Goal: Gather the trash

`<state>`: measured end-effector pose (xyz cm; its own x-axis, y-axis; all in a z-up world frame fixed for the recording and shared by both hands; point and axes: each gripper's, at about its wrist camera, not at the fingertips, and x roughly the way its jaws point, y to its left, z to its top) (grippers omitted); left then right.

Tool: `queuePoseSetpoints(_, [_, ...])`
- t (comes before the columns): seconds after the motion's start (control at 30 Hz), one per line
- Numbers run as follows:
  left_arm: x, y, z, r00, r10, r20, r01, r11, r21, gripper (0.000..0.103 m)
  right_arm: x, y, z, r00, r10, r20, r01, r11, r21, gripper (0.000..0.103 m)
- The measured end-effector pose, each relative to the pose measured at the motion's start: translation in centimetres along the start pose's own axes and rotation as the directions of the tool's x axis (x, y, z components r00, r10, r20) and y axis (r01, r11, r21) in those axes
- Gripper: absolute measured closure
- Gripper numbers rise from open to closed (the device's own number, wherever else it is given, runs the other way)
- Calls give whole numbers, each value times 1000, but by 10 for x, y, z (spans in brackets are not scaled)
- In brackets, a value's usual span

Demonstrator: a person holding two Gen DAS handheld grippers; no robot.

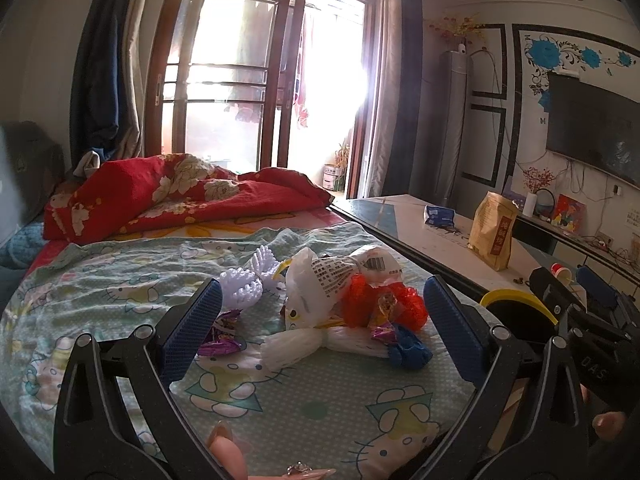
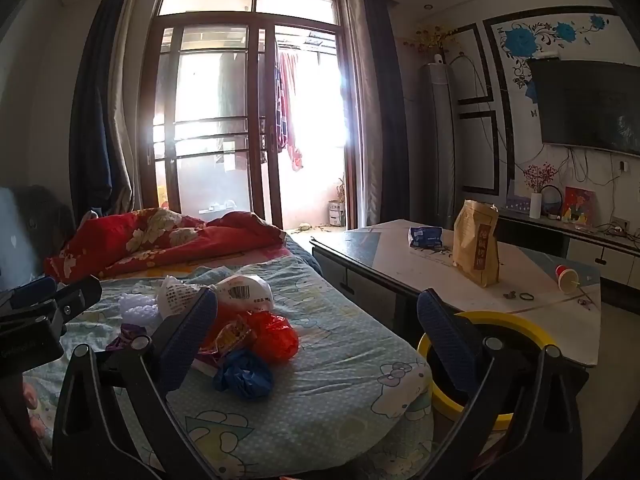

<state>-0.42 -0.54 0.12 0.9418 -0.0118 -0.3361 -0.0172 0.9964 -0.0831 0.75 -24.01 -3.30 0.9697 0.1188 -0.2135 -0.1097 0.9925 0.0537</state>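
We see both claws wide and empty — the left claw [image 1: 322, 338] over the trash pile [image 1: 340, 300] on the bed [image 1: 304, 400], the right claw [image 2: 316, 344] above the bed's edge. Only the right view shows the whole yellow-rimmed bin [image 2: 532, 334] between bed and tabletop [image 2: 400, 256].

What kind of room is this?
Probably a bedroom that doubles as a living room in someone's home. There is a bed with a cartoon cat sheet and a red flowered quilt, a television on the wall, and a low table beside the bed.
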Motion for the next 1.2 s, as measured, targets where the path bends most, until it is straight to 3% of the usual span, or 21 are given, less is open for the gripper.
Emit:
queuePoseSetpoints(0.93, [-1, -5, -2, 1000, -4, -13, 4, 1000, -6, 10, 4, 2, -3, 1000, 11, -12, -11, 1000, -14, 6])
queuePoseSetpoints(1.2, [12, 15, -1, 999, 39, -36, -40, 998, -41, 10, 17, 22, -1, 991, 116, -74, -121, 991, -64, 6])
